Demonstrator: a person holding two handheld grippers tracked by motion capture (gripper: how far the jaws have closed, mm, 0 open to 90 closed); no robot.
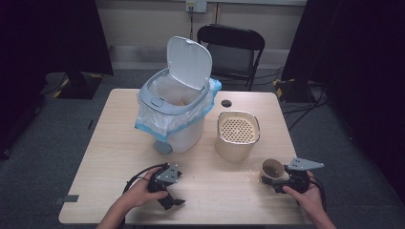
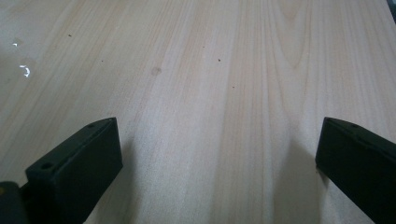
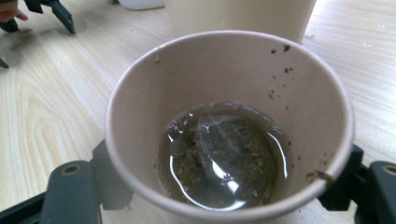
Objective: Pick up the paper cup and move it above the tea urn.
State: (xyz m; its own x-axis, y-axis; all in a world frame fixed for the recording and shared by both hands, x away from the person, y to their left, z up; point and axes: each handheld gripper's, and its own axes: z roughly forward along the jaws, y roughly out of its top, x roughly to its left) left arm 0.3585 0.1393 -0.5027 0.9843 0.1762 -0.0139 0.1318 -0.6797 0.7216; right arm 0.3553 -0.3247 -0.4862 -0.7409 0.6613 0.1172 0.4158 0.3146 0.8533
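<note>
A brown paper cup [image 1: 272,170] stands near the table's front right edge, and my right gripper [image 1: 276,182] is shut on its sides. In the right gripper view the cup [image 3: 224,70] holds a soaked tea bag [image 3: 224,158] in a little dark liquid, with tea specks on the inner wall; the right gripper [image 3: 224,191] has a jaw on each side of it. My left gripper [image 1: 176,189] rests low at the front left, held by a hand. Seen in its own view, the left gripper [image 2: 219,158] is open over bare wood with nothing between its jaws.
A white pedal bin [image 1: 174,129] with a raised lid [image 1: 189,62] and a blue-edged liner stands at mid table. A beige pot with a perforated strainer top [image 1: 237,130] is behind the cup. A small black disc [image 1: 226,103] lies farther back. A folding chair [image 1: 231,45] stands beyond the table [image 1: 119,143].
</note>
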